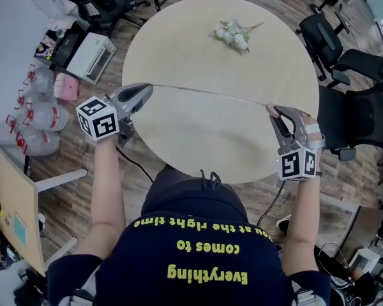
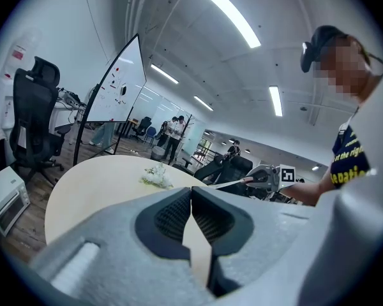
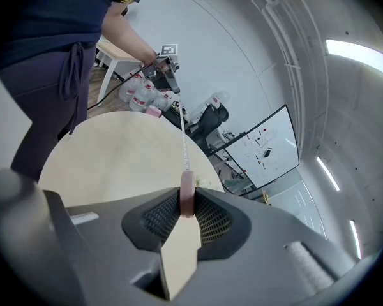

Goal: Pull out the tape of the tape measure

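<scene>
Even, bright light from ceiling strips (image 2: 230, 14) (mild glare); soft shadows; gripper views bulge, corners dark.

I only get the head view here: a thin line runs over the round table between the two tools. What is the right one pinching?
Observer: The right gripper view shows a small pink tape measure case clamped in the right tool.
Operator: And the left one?
Observer: Its own view shows the left tool shut on the tape, which leads off to the right tool.
Operator: What is beyond the table?
Observer: A whiteboard on a stand, seen from the left gripper view.
</scene>
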{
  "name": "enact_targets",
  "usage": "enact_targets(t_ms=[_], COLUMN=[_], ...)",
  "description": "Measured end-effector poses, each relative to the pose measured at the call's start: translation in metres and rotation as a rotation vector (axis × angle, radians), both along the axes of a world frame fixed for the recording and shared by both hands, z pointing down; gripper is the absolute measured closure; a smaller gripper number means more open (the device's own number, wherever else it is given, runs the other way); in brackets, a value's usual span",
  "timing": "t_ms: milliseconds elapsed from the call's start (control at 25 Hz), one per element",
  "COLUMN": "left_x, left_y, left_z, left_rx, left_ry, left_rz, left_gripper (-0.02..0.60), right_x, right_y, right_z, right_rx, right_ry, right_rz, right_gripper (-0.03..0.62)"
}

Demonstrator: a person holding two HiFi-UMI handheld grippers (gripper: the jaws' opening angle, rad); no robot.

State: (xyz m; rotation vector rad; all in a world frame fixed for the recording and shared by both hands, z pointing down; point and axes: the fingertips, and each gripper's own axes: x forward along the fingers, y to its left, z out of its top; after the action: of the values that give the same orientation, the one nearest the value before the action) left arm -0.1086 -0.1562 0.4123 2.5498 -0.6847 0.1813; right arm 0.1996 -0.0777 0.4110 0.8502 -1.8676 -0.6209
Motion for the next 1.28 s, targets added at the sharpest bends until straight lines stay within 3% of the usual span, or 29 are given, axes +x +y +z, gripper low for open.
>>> enact_targets(t_ms=[1280], left_x=[0.004], left_y=[0.006], left_z=[0.0], left_rx=[-0.008], left_ry=[0.023], left_rz=[0.016], left_gripper=[0.575], right_x=[-0.011], right_y=[0.005], right_z=[0.004], right_rx=[-0.004], right_ry=[-0.007], right_rz=[-0.015], right_gripper=[0.511])
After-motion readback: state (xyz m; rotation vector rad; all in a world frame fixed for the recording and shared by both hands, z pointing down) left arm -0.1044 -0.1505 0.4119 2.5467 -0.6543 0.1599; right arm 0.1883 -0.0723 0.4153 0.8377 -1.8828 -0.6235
